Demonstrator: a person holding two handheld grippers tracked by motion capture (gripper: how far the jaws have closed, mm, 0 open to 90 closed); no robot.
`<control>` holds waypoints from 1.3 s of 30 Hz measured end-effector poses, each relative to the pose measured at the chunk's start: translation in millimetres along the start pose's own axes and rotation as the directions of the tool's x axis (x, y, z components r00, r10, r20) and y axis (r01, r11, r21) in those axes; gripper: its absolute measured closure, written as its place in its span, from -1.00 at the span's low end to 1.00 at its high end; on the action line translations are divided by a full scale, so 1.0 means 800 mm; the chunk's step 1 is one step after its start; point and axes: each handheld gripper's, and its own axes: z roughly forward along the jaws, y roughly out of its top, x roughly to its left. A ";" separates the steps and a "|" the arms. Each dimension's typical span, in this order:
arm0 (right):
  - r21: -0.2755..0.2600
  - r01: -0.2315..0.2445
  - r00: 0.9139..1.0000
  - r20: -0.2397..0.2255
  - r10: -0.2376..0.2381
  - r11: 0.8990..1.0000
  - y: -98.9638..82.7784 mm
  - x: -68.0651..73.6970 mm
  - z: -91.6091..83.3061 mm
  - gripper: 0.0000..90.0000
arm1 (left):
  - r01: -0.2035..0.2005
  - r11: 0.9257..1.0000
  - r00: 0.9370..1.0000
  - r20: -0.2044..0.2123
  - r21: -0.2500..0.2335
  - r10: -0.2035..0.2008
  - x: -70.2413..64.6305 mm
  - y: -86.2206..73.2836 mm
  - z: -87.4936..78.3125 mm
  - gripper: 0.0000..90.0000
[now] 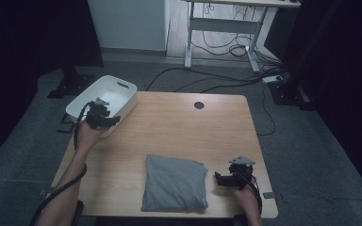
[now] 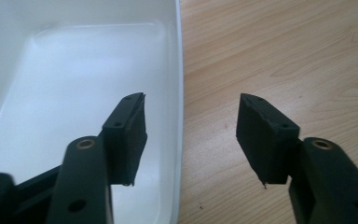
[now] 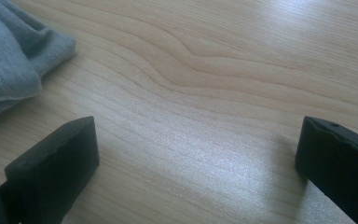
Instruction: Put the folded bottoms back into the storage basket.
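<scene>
A white bin [image 1: 104,96] sits at the far left corner of the wooden table [image 1: 179,129], partly overhanging the table's left edge. The left gripper [image 1: 115,120] is at the near right rim of that bin, held by the person's left hand [image 1: 87,136], whose forearm runs in from the bottom of the high view. In the left gripper view the bin's right wall [image 2: 179,116] runs straight up between the two jaws: one jaw is over the white inside of the bin, the other over the bare wood beside it. The jaws stand about half apart and do not press on the wall, so nothing is gripped.

To the right of the bin and nearer the person, a folded grey cloth [image 1: 174,183] lies flat on the table by its near edge, well apart from the bin. Right of the cloth, just beside its right edge, the right gripper [image 1: 217,178] rests low over the wood, held by the right hand [image 1: 246,195]. In the right gripper view its jaws are spread wide over bare table, with a corner of the cloth [image 3: 14,60] at the upper left, clear of both jaws
</scene>
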 end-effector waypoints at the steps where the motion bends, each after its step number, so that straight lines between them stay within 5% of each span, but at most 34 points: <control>1: 0.000 0.000 1.000 0.000 0.000 1.000 0.000 0.000 0.000 -1.00 | -0.009 1.000 1.000 -0.010 0.012 0.009 0.000 -0.001 0.003 0.06; 10: 0.000 0.002 1.000 -0.002 -0.002 1.000 0.000 0.000 0.000 -1.00 | -0.038 0.998 0.999 -0.016 0.046 0.039 -0.004 -0.001 0.007 0.57; 12: -0.001 0.002 1.000 -0.002 -0.002 1.000 0.000 0.000 0.000 -1.00 | -0.062 0.996 0.997 -0.047 0.058 0.065 -0.007 0.000 0.008 0.67; 16: -0.001 0.002 1.000 -0.002 -0.002 1.000 0.000 0.000 0.000 -1.00 | -0.051 0.997 0.998 -0.041 0.051 0.053 -0.005 -0.002 0.006 0.90; 34: -0.001 0.003 1.000 -0.003 -0.003 1.000 0.000 0.000 0.000 -1.00 | -0.144 0.989 0.989 0.017 0.032 0.144 -0.035 -0.013 -0.004 0.93; 39: 0.000 0.003 1.000 -0.003 -0.003 1.000 0.000 0.000 0.000 -1.00 | -0.182 0.983 0.983 0.037 0.021 0.181 -0.052 -0.014 -0.004 0.93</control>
